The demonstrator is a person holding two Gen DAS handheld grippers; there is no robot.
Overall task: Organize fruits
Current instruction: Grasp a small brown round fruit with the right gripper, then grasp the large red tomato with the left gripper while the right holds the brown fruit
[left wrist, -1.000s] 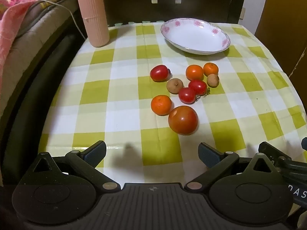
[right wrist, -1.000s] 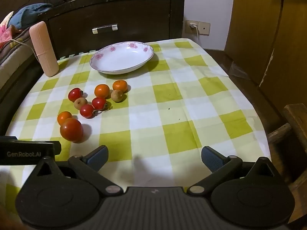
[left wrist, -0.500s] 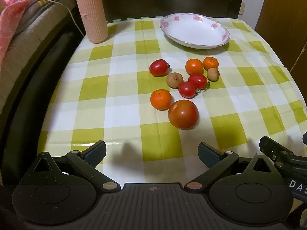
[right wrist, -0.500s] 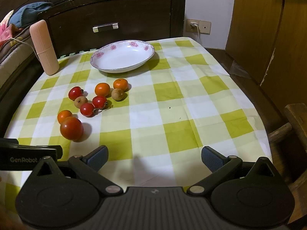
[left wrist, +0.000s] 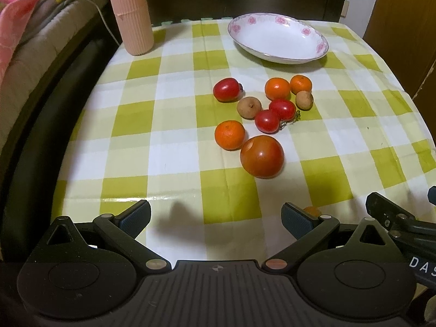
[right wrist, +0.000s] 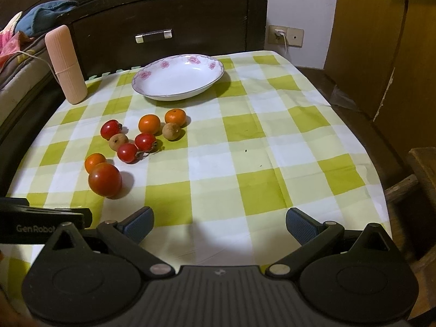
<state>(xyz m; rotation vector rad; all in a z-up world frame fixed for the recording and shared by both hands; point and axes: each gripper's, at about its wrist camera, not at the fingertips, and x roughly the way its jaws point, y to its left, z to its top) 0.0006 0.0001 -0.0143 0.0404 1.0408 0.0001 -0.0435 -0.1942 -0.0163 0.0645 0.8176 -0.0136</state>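
Note:
A cluster of fruit lies on the green-checked tablecloth: a large tomato (left wrist: 262, 156) (right wrist: 105, 179) nearest me, three small oranges such as one (left wrist: 229, 135) beside it, three small red tomatoes such as one (left wrist: 226, 89), and two brown longans such as one (left wrist: 249, 107). Behind them sits a white floral dish (left wrist: 278, 41) (right wrist: 178, 77) with nothing in it. My left gripper (left wrist: 215, 215) is open, low over the near edge, short of the large tomato. Open too is my right gripper (right wrist: 219, 224), with the fruit ahead to its left. Both hold nothing.
A tall pink ribbed cylinder (left wrist: 130, 13) (right wrist: 65, 65) stands at the table's back left corner. A dark wooden headboard (right wrist: 169, 27) rises behind the table and bedding (left wrist: 24, 41) lies to the left. A small orange bit (left wrist: 312, 210) shows behind my left gripper's right finger.
My left gripper has moved forward toward the fruit, which now looks larger and lower in view. The right gripper has crept forward slightly. No fruit has shifted.

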